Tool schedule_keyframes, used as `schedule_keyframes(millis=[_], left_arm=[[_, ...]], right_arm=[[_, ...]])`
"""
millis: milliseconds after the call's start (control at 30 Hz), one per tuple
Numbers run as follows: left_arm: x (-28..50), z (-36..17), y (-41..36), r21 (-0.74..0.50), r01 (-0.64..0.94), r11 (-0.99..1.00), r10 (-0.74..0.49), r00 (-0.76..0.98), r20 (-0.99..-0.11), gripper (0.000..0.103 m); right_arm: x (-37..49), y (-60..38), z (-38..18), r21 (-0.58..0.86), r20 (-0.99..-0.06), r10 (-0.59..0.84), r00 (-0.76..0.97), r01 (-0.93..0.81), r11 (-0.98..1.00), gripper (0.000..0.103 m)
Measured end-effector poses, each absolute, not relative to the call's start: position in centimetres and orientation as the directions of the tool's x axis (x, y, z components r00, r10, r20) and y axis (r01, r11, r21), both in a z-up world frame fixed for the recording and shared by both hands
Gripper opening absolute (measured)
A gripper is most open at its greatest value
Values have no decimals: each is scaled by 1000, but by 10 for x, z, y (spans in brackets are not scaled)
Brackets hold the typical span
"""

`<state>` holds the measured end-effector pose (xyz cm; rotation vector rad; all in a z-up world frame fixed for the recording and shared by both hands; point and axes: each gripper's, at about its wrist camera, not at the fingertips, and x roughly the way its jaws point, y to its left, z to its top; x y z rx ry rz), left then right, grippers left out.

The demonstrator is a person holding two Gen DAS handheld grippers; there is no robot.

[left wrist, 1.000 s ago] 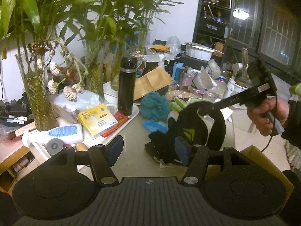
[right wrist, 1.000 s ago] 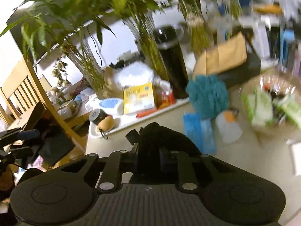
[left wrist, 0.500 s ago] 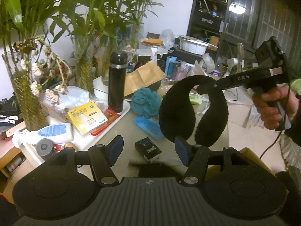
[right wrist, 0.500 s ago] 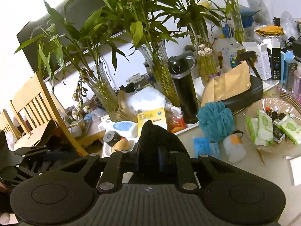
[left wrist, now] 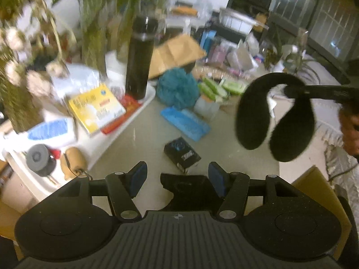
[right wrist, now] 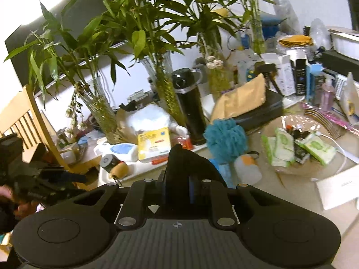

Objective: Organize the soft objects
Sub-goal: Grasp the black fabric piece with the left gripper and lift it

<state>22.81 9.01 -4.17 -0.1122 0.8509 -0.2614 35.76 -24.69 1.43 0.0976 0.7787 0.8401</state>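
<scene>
Black earmuffs (left wrist: 274,121) hang clamped in the right hand-held gripper (left wrist: 289,89).

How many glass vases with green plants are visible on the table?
3: left vase near the chair, middle vase beside the black bottle, right vase behind that bottle. More may be hidden.

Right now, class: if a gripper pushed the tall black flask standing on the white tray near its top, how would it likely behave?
The black flask is tall and narrow and stands upright, so a high push would probably tip it. Once down, its round body would likely roll. It looks rigid and smooth, so pads may slip. It stands near the edge of the white tray, so it might fall off.
</scene>
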Motion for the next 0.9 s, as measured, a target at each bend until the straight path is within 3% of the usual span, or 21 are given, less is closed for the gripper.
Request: schedule_keyframes(millis=[300, 600, 667, 733, 833, 900], left_arm=[[294, -103, 88, -293, 187, 937, -345, 389, -854, 59], [313, -168, 107, -537, 86, 839, -540, 248, -804, 54], [318, -178, 106, -557, 80, 827, -559, 218, -800, 46], [322, -186, 104, -547, 70, 834, -549, 197, -812, 25], [321, -194, 105, -560, 58, 827, -560, 179, -809, 8], [316, -187, 104, -559, 84, 825, -563, 211, -799, 7]], right_arm=[[346, -268, 13, 387, -574, 697, 429, -609, 693, 21], [338, -280, 15, 416, -565, 710, 420, -598, 685, 21], [336, -281, 16, 419, -561, 712, 422, -597, 684, 21], [334, -283, 16, 422, -558, 713, 425, -594, 685, 21], [332, -285, 16, 424, -560, 706, 434, -582, 694, 21], [331, -286, 15, 424, -562, 699, 442, -572, 703, 21]])
